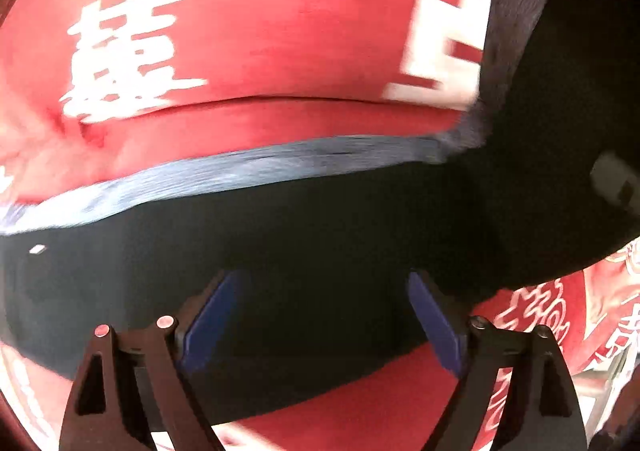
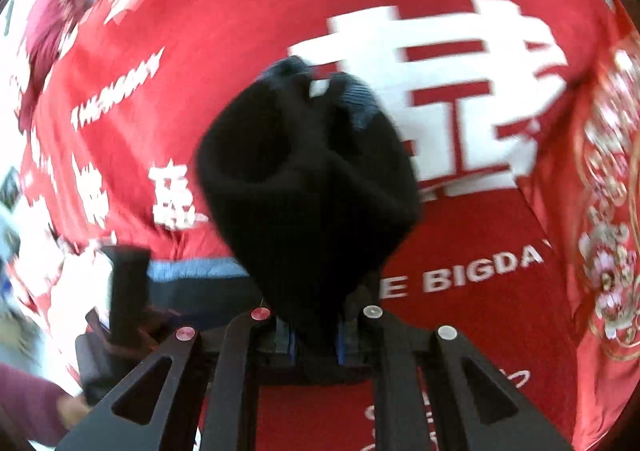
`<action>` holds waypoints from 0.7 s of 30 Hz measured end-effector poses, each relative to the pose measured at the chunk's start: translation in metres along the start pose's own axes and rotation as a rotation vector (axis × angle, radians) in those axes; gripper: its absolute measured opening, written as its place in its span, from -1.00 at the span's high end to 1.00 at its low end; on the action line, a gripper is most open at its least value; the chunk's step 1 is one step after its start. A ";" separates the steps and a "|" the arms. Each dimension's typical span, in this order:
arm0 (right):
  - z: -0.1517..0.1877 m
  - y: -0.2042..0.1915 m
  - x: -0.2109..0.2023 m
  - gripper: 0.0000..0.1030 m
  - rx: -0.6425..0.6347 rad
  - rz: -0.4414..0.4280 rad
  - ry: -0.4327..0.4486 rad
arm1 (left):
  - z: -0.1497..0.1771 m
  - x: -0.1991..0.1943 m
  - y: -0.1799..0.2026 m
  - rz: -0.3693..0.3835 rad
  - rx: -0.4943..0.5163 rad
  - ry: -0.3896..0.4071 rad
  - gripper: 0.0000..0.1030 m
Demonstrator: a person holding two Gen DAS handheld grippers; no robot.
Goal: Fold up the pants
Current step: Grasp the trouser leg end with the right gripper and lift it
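The right gripper (image 2: 314, 339) is closed tight on a bunch of the black pants (image 2: 308, 187). Its two blue pads (image 2: 340, 343) are almost together, with the dark cloth squeezed between them. From this pinch the fabric rises in a thick, rounded bundle in front of the camera, and its far end has a ribbed edge. The picture is blurred, so the exact shape of that end is not clear.

The left gripper (image 1: 320, 321) has its jaws wide apart. The blue pads (image 1: 210, 321) stand well apart from each other and nothing is between them; they are just above the black pants (image 1: 320, 231). Here the pants lie in a broad dark band across the view, with a grey-blue strip (image 1: 240, 167) along the far edge and a darker part going up at the right side.

Under the pants is a red cloth (image 1: 260, 31) with big white characters (image 2: 440, 99) and the white letters "BIGDA" (image 2: 484, 271). In the right wrist view the left gripper appears at the lower left, dark and blurred, close to the grey-blue strip.
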State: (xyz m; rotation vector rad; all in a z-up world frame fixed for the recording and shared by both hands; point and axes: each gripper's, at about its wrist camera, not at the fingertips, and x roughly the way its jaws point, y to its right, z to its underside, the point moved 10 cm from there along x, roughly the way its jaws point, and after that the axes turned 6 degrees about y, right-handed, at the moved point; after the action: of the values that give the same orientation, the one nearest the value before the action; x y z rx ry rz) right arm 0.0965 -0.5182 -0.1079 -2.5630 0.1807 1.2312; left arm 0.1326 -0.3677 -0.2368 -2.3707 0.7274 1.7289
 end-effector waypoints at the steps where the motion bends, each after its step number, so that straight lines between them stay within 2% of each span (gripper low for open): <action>1: 0.005 -0.014 0.007 0.67 -0.035 0.007 -0.014 | 0.001 -0.004 -0.015 -0.014 -0.014 0.000 -0.71; 4: 0.031 -0.070 0.041 0.59 -0.177 0.037 -0.071 | 0.009 -0.014 -0.069 -0.076 -0.073 -0.008 -0.71; 6: 0.061 -0.103 0.071 0.52 -0.287 0.074 -0.129 | 0.019 -0.018 -0.108 -0.111 -0.118 -0.021 -0.71; 8: 0.092 -0.121 0.094 0.43 -0.406 0.153 -0.191 | 0.029 -0.020 -0.135 -0.133 -0.140 -0.028 -0.71; 9: 0.111 -0.129 0.108 0.41 -0.515 0.240 -0.227 | 0.034 -0.020 -0.144 -0.147 -0.145 -0.033 -0.71; 10: 0.121 -0.132 0.113 0.29 -0.588 0.293 -0.238 | 0.038 -0.021 -0.154 -0.158 -0.150 -0.039 -0.71; 11: 0.127 -0.140 0.113 0.19 -0.675 0.347 -0.224 | 0.061 -0.020 -0.157 -0.161 -0.156 -0.041 -0.71; 13: 0.132 -0.154 0.102 0.11 -0.730 0.337 -0.199 | 0.064 -0.024 -0.162 -0.159 -0.166 -0.041 -0.71; 15: 0.134 -0.162 0.086 0.04 -0.685 0.265 -0.205 | 0.058 -0.026 -0.160 -0.148 -0.173 -0.036 -0.71; 17: 0.132 -0.161 0.071 0.04 -0.529 0.138 -0.242 | 0.045 -0.028 -0.163 -0.106 -0.178 -0.026 -0.71; 18: 0.128 -0.153 0.061 0.04 -0.348 0.030 -0.264 | 0.041 -0.030 -0.156 -0.079 -0.173 -0.023 -0.71; 19: 0.127 -0.151 0.057 0.04 -0.220 -0.026 -0.272 | 0.033 -0.033 -0.145 -0.048 -0.164 -0.023 -0.71; 21: 0.120 -0.123 0.053 0.04 0.090 -0.101 -0.281 | 0.024 -0.034 -0.118 0.023 -0.122 -0.027 -0.71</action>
State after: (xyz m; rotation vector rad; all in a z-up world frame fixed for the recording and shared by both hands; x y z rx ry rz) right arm 0.0698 -0.3633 -0.1948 -2.2636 0.0450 1.4891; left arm 0.1567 -0.2449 -0.2348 -2.4208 0.6658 1.8617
